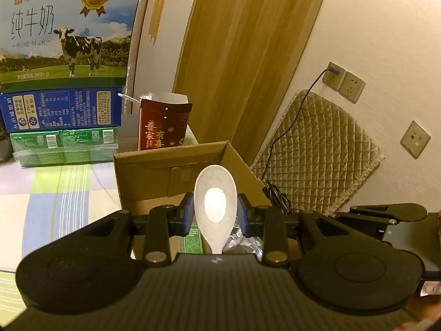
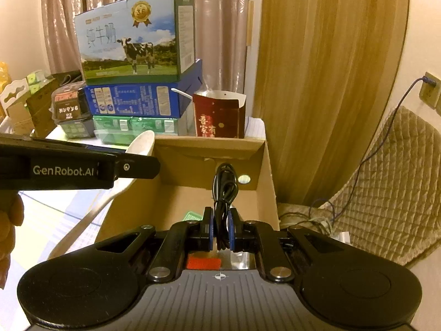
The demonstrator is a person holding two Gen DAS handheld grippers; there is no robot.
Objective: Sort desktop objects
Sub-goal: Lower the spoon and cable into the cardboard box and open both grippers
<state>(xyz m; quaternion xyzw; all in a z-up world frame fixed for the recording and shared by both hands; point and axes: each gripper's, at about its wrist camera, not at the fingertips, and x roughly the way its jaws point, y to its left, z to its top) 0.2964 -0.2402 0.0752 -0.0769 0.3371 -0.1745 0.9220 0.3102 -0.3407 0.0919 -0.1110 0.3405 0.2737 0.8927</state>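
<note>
My left gripper [image 1: 215, 215] is shut on a white speckled spoon [image 1: 215, 193], bowl up, held over the open cardboard box [image 1: 154, 162]. In the right wrist view the same spoon [image 2: 142, 143] and the left gripper's black arm [image 2: 82, 168] hang over the box's left wall. My right gripper [image 2: 220, 229] is shut on a coiled black cable [image 2: 224, 187], which sticks up between the blue pads above the cardboard box [image 2: 264, 171]. Inside the box lie a green packet [image 1: 193, 238] and something silvery [image 1: 239, 238].
Stacked milk cartons [image 1: 63, 35] [image 2: 132, 35] and a dark red box [image 1: 162, 127] [image 2: 217, 118] stand behind the cardboard box on a checked tablecloth [image 1: 55, 193]. A quilted cushion [image 1: 317, 149] leans on the wall at right, under wall sockets [image 1: 344, 81] with a plugged cord. A curtain [image 2: 325, 69] hangs behind.
</note>
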